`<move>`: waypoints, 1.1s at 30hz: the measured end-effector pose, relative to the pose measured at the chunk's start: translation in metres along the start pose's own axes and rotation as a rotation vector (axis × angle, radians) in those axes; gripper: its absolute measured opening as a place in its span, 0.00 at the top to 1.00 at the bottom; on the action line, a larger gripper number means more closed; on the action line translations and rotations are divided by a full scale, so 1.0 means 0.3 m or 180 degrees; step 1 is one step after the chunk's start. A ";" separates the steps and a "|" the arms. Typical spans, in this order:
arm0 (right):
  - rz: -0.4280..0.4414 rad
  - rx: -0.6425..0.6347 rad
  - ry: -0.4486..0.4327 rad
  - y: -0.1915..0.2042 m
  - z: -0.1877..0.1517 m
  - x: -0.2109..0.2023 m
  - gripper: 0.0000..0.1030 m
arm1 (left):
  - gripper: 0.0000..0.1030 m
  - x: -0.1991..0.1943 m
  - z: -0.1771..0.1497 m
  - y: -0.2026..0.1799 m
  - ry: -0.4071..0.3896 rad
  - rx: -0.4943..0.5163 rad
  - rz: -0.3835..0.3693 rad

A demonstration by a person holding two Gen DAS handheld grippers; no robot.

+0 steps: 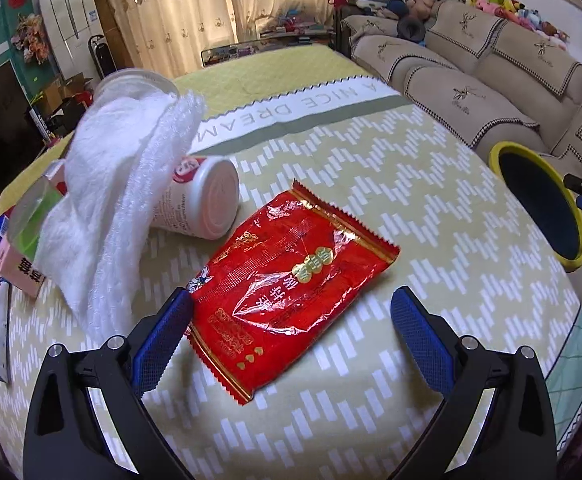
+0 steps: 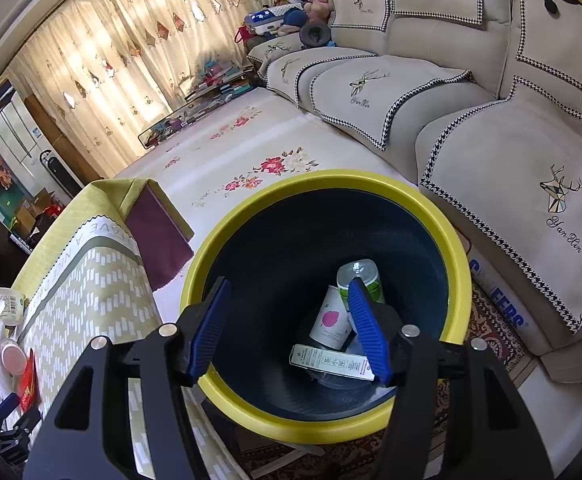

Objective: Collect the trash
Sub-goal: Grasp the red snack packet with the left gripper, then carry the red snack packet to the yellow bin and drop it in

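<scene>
A red snack wrapper (image 1: 291, 280) lies flat on the patterned table cloth (image 1: 431, 208). My left gripper (image 1: 291, 336) is open, low over the table, its fingers on either side of the wrapper's near end. A white cup (image 1: 203, 204) lies on its side behind the wrapper, with a crumpled white tissue (image 1: 119, 200) draped to its left. My right gripper (image 2: 287, 324) is open and empty above the yellow-rimmed dark bin (image 2: 457, 264). In the bin lie a green can (image 2: 365, 274), a white cup (image 2: 331, 320) and a flat white pack (image 2: 331, 362).
A clear plastic cup (image 1: 131, 80) stands behind the tissue. Pink and blue cartons (image 1: 15, 256) sit at the table's left edge. The bin (image 1: 539, 204) stands off the table's right side, with a beige sofa (image 1: 491, 80) behind it. A flowered mat (image 2: 251, 148) covers the floor.
</scene>
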State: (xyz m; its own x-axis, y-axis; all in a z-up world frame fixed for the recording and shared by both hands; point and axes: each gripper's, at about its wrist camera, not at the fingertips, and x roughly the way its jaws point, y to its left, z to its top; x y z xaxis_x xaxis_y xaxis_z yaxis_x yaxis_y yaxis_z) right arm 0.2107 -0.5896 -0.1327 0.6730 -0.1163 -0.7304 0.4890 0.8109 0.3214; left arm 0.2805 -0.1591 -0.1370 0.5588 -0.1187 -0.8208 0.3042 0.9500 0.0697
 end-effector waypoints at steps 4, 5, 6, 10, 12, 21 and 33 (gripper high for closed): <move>0.0022 0.0010 0.0008 0.000 -0.004 0.004 0.44 | 0.14 0.013 0.007 0.011 -0.0005 -0.0044 -0.0034; 0.0029 0.0011 0.0009 -0.002 -0.004 0.003 0.44 | 0.19 0.014 0.010 0.014 -0.0012 -0.0052 -0.0036; 0.0035 0.0010 0.0008 -0.001 -0.005 0.002 0.44 | 0.21 0.013 0.010 0.016 -0.0018 -0.0064 -0.0039; 0.0081 0.0009 -0.0017 0.006 -0.006 -0.013 0.44 | 0.40 0.009 0.014 0.021 -0.0078 -0.0068 -0.0007; 0.0107 0.0003 -0.0042 0.010 -0.006 -0.026 0.44 | 0.55 0.000 0.010 0.024 -0.0093 -0.0097 -0.0048; 0.0192 0.0018 -0.0176 -0.007 -0.005 -0.112 0.44 | 0.87 -0.078 -0.002 0.011 -0.0150 -0.0172 -0.0401; 0.0225 0.0086 -0.0295 -0.060 -0.012 -0.184 0.44 | 0.88 -0.232 0.027 -0.129 -0.0293 0.0009 -0.0947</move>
State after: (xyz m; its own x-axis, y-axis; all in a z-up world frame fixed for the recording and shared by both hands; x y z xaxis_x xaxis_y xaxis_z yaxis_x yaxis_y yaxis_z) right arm 0.1626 -0.5957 -0.1002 0.7541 -0.1129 -0.6470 0.4524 0.8035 0.3871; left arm 0.2360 -0.1899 -0.0779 0.5124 -0.4173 -0.7505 0.4670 0.8689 -0.1642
